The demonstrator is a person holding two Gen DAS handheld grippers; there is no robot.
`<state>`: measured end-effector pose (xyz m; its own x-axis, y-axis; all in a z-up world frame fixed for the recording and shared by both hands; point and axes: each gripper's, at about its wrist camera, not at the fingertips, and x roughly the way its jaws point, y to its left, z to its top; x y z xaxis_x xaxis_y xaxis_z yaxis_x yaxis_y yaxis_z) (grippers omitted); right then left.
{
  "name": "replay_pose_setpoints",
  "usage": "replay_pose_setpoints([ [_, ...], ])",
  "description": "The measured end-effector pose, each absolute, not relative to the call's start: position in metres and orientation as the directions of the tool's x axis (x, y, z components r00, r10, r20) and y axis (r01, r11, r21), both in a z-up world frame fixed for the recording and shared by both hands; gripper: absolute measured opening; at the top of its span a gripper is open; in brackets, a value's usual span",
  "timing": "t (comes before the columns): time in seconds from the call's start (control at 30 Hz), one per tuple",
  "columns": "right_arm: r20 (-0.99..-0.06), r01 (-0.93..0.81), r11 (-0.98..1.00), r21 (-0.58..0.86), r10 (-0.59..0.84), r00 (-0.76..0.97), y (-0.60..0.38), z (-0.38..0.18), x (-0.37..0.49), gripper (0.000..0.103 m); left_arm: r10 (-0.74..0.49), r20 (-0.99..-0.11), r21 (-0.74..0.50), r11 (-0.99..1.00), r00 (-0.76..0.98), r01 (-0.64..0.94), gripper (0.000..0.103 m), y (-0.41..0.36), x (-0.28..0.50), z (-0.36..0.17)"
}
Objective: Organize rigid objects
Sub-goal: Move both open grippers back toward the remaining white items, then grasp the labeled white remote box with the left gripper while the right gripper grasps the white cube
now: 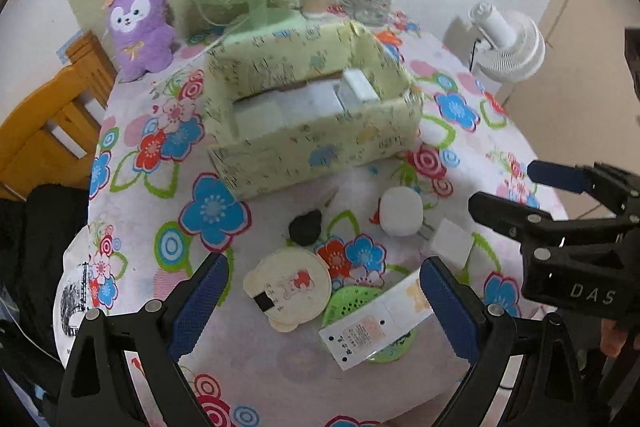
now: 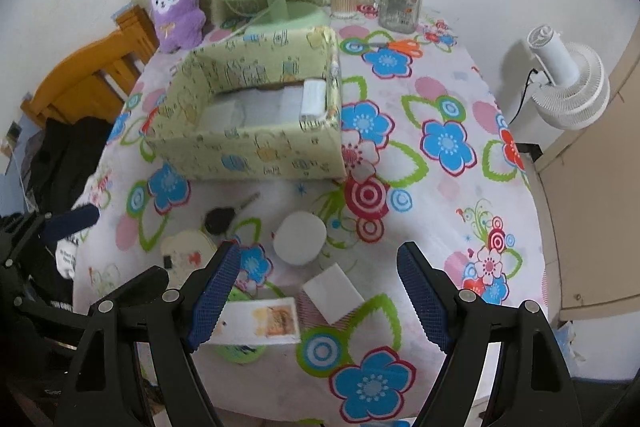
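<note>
both grippers — left gripper (image 1: 324,301) and right gripper (image 2: 318,291) — are hanging wide apart, gripping nothing, aiming at small things for the pale green cardboard box (image 1: 320,151).

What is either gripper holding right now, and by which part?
Nothing. The left gripper and right gripper both hang open above the flowered tablecloth, fingers empty.
</note>
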<state>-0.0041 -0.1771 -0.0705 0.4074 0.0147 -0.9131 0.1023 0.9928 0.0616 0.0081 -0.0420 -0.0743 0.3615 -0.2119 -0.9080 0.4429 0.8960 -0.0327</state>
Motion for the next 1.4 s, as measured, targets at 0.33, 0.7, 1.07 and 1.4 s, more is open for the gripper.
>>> replay_pose_setpoints([
  [0.33,-0.929,0.076,0.995,0.069,0.036,0.369,-0.185,-0.104,-0.022,0.083,-0.213,-0.929,-0.039,0.87,0.304,0.492,0.098,-0.058,-0.008,-0.107],
  [0.7,-0.953,0.089,0.994,0.069,0.039,0.302,-0.193,-0.137,-0.034,0.083,-0.212,-0.952,-0.06,0.836,0.222,0.546,0.098,-0.068,-0.021,-0.138],
  [1.07,-0.97,0.108,0.991,0.081,0.053,0.238,-0.193,-0.162,-0.043,0.083,-0.17,-0.968,-0.03,0.809,0.184,0.587,0.098,-0.076,-0.026,-0.16],
  [1.4,-0.973,0.146,0.986,0.081,0.046,0.228,-0.2,-0.17,-0.044,0.083,-0.151,-0.972,-0.017,0.809,0.181,0.587,0.08,-0.092,-0.024,-0.173],
])
